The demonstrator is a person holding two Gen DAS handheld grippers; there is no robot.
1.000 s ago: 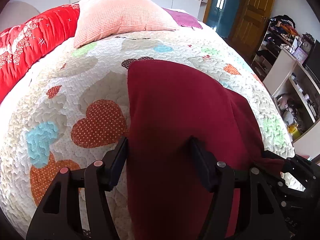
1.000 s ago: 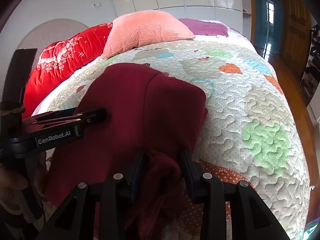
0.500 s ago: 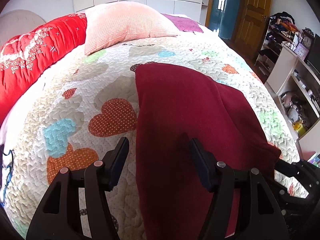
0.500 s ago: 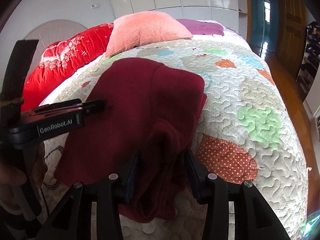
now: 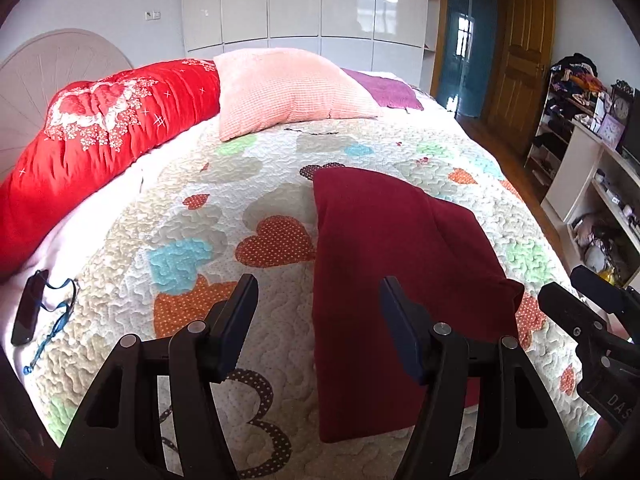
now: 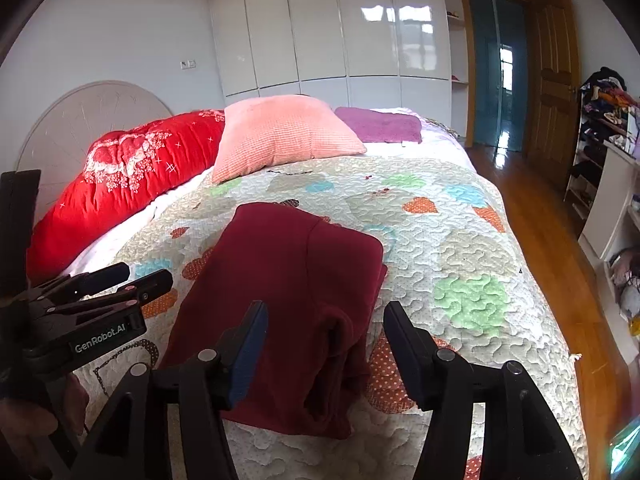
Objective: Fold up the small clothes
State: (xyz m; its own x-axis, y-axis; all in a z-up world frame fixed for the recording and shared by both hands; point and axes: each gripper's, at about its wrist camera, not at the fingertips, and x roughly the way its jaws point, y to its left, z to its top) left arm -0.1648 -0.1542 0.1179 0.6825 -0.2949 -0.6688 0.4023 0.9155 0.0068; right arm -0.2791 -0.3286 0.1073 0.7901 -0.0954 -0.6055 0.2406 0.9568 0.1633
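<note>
Dark red garment (image 5: 396,280) lying on the quilted bed (image 5: 192,208), folded lengthwise into a long strip running away toward the pink pillow (image 5: 288,92). Left tongs (image 5: 318,312) spread wide and empty, hovering over the strip's left edge. Right tongs (image 6: 324,340) also spread wide, gripping nothing, poised just above the near right corner of the cloth (image 6: 296,292).

Fold not tidy on the right side — bunched and rumpled at the near end, with a loose flap sagging past the layer below. Likely next step, by the look of it: a cross fold bringing the near end up toward the far end. Risks from here:

- Pinching only the top layer at the bunched corner, so the lower layer stays behind and the fold opens up.
- Lifting the two corners unevenly, skewing the strip and leaving a crooked edge.
- Catching the quilt along with the fabric, given soft bedding directly beneath — dragging the cover and shifting the garment.
- Crossing paths: both tools close together at the near end, so a knock between them possible.

Phone-like object with a blue cord (image 5: 30,308) far left on the bed, well apart, no hazard.
</note>
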